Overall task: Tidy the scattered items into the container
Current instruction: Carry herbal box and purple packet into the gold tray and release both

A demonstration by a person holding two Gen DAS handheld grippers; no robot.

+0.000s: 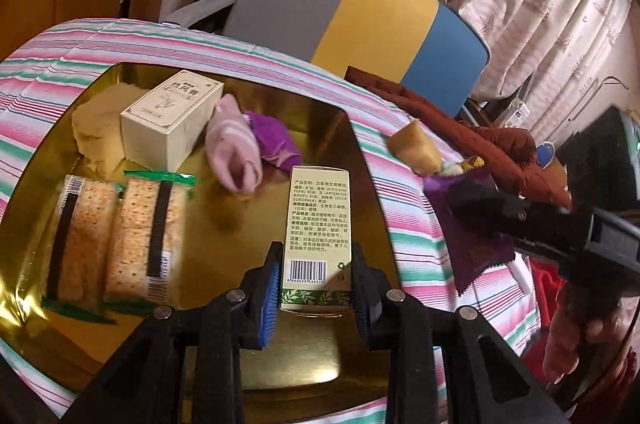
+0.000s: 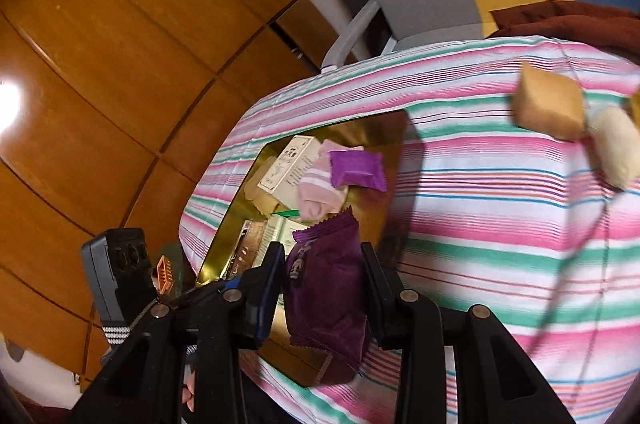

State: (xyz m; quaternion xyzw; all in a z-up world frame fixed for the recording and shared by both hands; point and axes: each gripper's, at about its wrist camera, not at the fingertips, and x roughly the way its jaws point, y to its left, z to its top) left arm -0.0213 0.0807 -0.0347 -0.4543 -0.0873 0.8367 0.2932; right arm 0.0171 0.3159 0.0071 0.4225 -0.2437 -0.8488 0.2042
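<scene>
Boxes and packets go into the gold tray [image 1: 360,159] on the striped cloth [image 1: 404,207]. Nearest, the left gripper [image 1: 316,288] pinches a printed box [image 1: 318,224] low over the tray, likely for release. The right gripper [image 2: 322,288] pinches a purple packet [image 2: 326,288] above the tray's near edge. Inside lie two cracker packs [image 1: 116,224], a cream box [image 1: 172,119], a pink sock [image 1: 236,151]. Farther off, a tan block [image 1: 416,145] waits on the cloth.

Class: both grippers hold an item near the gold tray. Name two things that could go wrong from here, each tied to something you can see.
1. The left gripper clamps the tall printed box only at its lower end; it might tip onto the pink sock when released.
2. The right gripper pinches a soft purple snack packet over the gold tray edge; dropped early, it could land on the striped cloth.
</scene>
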